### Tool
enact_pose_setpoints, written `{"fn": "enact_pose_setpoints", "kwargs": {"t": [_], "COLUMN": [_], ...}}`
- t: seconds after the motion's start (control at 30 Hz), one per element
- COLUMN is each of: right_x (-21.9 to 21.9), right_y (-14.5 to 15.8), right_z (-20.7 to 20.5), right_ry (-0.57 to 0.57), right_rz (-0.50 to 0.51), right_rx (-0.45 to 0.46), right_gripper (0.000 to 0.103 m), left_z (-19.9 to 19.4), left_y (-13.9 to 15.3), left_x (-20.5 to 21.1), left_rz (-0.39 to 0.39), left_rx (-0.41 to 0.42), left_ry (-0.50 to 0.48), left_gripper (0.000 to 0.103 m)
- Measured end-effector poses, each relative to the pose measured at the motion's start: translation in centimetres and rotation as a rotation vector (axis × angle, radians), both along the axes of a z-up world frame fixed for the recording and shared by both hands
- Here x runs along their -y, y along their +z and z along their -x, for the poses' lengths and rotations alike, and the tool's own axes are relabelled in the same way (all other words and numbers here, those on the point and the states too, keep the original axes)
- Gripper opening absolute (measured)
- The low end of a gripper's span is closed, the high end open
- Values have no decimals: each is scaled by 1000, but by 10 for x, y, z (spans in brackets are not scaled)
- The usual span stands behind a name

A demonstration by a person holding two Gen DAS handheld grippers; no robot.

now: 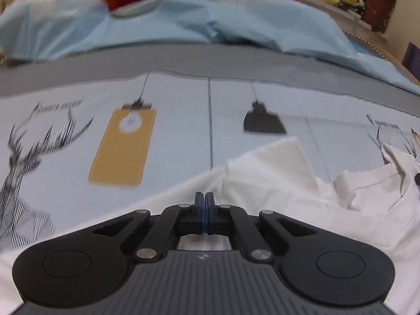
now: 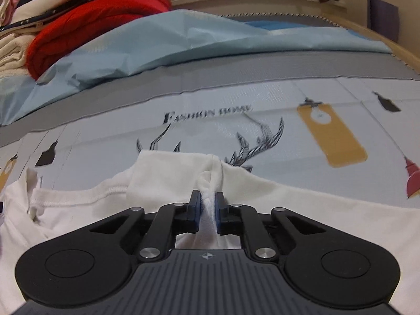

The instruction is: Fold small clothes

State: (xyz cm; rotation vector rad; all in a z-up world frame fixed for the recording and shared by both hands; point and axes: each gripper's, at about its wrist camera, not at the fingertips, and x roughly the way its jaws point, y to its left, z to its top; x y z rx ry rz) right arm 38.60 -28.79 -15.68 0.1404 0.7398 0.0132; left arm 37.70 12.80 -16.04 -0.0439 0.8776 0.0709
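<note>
A white shirt (image 1: pixel 302 197) lies crumpled on a pale printed cloth (image 1: pixel 183 120) spread over a bed. In the left wrist view the left gripper (image 1: pixel 204 200) hangs over the shirt's near edge with its jaws pressed fully together; the blue pads meet face to face, and whether any fabric is caught between them cannot be told, since the shirt shows only below and to the right of the tips. A folded flap of the shirt rises just right of the jaws, and its collar lies at the far right. In the right wrist view the right gripper (image 2: pixel 208 200) is clamped on the shirt (image 2: pixel 170 173): a bunched ridge of white fabric stands between the two pads and runs back through the jaws toward the camera. The rest of the shirt spreads to both sides of the jaws, its stitched hem to the left. Behind, a light blue sheet (image 2: pixel 183 42) and a red garment (image 2: pixel 92 18) lie beyond the cloth.
</note>
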Motion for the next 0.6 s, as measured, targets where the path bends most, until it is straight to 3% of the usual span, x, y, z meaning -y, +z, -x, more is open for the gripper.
{"fn": "enact_pose_setpoints", "kwargs": {"t": [0.13, 0.2, 0.27, 0.3, 0.43, 0.5, 0.57, 0.6], "right_x": [15, 22, 30, 34, 39, 36, 37, 38], "right_y": [22, 24, 23, 24, 29, 31, 41, 50], "right_z": [-4, -8, -9, -8, -2, 5, 21, 30], "right_ry": [-111, -128, -160, -171, -91, -43, -38, -33], "right_rz": [-8, -29, -46, -52, -71, -34, -17, -22], "right_rx": [120, 117, 82, 72, 11, -56, -50, -48], "right_gripper": [10, 15, 17, 22, 27, 28, 28, 28], "left_z": [-4, -4, 0, 2, 10, 18, 25, 34], "left_y": [16, 28, 40, 43, 41, 26, 4, 7], "left_x": [12, 20, 21, 22, 33, 36, 31, 27], "left_rz": [3, -28, 9, 42, 128, 99, 46, 52], "left_rx": [137, 197, 213, 203, 77, -13, -181, -168], "left_ry": [-23, -18, -8, -25, -205, -255, -225, -215], "left_gripper": [0, 0, 0, 0, 2, 2, 2, 2]}}
